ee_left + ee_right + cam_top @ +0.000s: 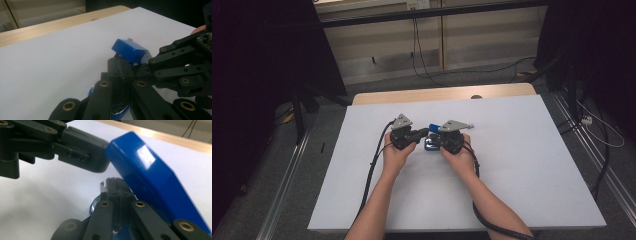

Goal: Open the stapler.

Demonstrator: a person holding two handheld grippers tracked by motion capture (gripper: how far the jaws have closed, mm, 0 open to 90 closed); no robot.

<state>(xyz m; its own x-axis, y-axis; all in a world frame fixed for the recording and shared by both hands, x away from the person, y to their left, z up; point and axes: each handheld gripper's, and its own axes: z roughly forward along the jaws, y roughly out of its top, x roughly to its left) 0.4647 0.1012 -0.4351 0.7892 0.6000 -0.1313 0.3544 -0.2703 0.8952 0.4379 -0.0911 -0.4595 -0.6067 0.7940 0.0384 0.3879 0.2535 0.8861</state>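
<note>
Left tongs [120,71]: clenched, the two jaws are pressed flat together; if a thin part sits between them, I cannot tell. They lie low over the blue lower part [121,111].
Right tongs [116,188]: also clenched, with a small metal piece [102,185] just beside the tip; whether they pinch it is not clear.
Blue object [432,129]: it is in the middle of the table [522,165], between both tongs. Its blue top part [130,50] is tilted up, one end raised, and the tips of both tongs touch or almost touch it.
Step in hand: it seems to be opening or holding up the top part while the base stays down.
How to do it well: keep one side steady on the base and move the other slowly, because the glossy shell can slip off a narrow tip. Better to push along the hinge direction, not sideways.
In the way: each tongs crowds the other, so the tips may knock together.
Around: a white sheet [377,200] covers the table; the black cables [373,170] trail back beside the forearms, apart from the work.
</note>
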